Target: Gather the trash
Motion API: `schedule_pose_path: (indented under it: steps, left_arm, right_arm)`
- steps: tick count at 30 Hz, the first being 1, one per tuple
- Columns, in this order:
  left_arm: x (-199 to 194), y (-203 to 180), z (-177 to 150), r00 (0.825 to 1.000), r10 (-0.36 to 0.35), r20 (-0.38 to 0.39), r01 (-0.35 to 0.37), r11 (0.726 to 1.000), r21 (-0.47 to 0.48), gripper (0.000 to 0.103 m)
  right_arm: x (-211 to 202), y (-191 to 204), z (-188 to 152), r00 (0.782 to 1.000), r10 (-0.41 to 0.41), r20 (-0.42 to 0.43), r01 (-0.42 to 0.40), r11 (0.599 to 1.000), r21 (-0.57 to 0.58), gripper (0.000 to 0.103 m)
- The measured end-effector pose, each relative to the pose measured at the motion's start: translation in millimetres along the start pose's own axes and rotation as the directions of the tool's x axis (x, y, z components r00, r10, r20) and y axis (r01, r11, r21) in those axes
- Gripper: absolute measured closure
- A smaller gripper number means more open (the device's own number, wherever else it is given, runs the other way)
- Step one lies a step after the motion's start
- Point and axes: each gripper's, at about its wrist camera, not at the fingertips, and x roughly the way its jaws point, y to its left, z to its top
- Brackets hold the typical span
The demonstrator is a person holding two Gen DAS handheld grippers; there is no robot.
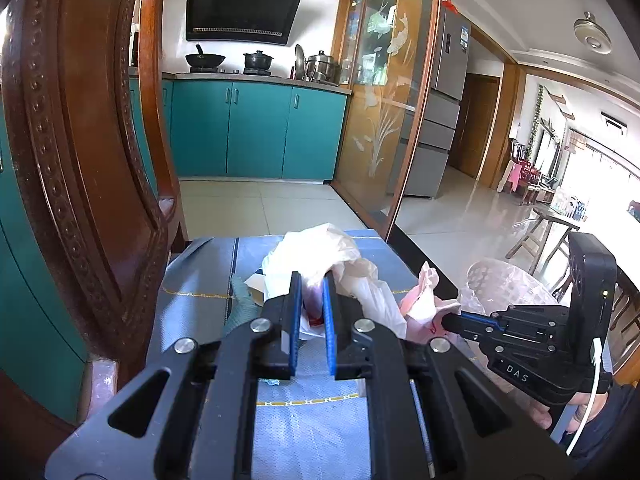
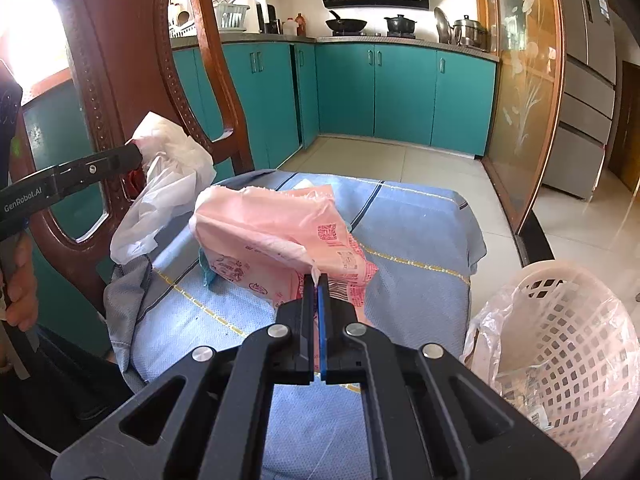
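- Up close, left gripper [image 1: 311, 294] has its jaws drawn nearly together, pinching a crumpled white plastic bag [image 1: 320, 256]; a bit of red shows low between the pads.
- From the right wrist view, that same white bag [image 2: 168, 176] hangs off the tip of the left gripper [image 2: 136, 156], lifted clear of the cloth, in front of the carved wooden chair back [image 2: 120, 80].
- Right gripper [image 2: 316, 280] is pressed together on the edge of a pink plastic bag [image 2: 272, 232] with red print; the bag's body sags onto the blue cloth [image 2: 420, 232] ahead of the fingers.
- Seen from the left wrist, the right gripper [image 1: 446, 322] comes in from the right edge with the pink bag [image 1: 424, 300] at its tip, just beside the white one.
- Blue cloth [image 1: 312, 420] with thin yellow lines covers the surface under both bags.
- Pale lattice basket [image 2: 560, 340], lined with a clear plastic liner [image 2: 488, 336], stands to the right of the cloth-covered surface, apart from both bags; some scraps lie inside, too small to identify.
- Person's hand [image 2: 18, 276] shows on the left gripper's handle at the frame edge.
- Background: teal kitchen cabinets [image 2: 400, 92].
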Motion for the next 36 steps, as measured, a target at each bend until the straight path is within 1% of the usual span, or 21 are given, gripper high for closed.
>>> schedule_pose_path:
  steps: [20,26,36]
  left_arm:
    - [-0.5,1.5,-3.1,1.0,0.015,0.003,-0.015,1.0,0.005,0.092]
    - [-3.4,3.4,-3.0,1.0,0.014,0.018,-0.014,1.0,-0.002,0.092]
    - [-4.5,3.1,-3.6,1.0,0.02,0.017,-0.02,1.0,0.003,0.092]
  right_arm:
    - [-2.9,3.9,1.2,1.0,0.0,0.029,0.0,1.0,-0.015,0.101]
    - [-3.9,6.9,1.7,0.999,0.006,0.038,-0.005,1.0,-0.025,0.101]
    - [-2.5,10.9,2.5,0.999,0.003,0.035,-0.002,0.999,-0.036,0.101]
